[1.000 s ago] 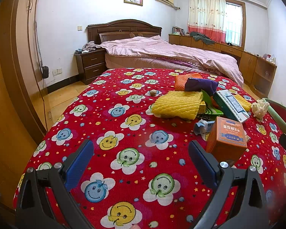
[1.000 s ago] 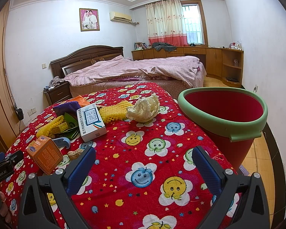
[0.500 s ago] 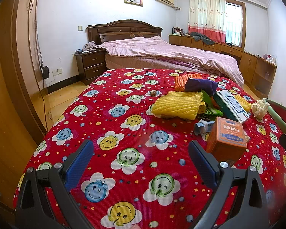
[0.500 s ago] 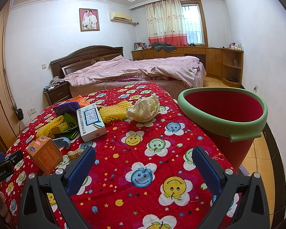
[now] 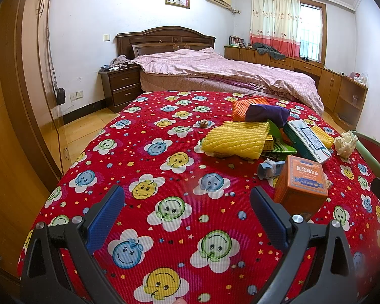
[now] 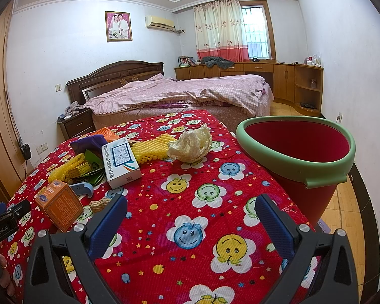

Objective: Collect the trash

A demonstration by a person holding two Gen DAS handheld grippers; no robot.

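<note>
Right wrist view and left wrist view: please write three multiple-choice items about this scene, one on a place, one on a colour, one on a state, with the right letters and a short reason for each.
1. Where does the crumpled paper ball lie?
A. inside the bucket
B. on the red smiley-flower cloth, between the yellow foam net and the bucket
C. on the floor

2. What colour is the rim of the red bucket?
A. green
B. blue
C. white

3. How do the jaws of the right gripper and the left gripper stand?
A. both shut on trash
B. only the right holds something
C. both open and holding nothing

Key:
1 B, the ball rests on the cloth beside the foam net, outside the bucket.
2 A, a green band runs around the red wall.
3 C, only patterned cloth shows between each pair of blue pads.
</note>
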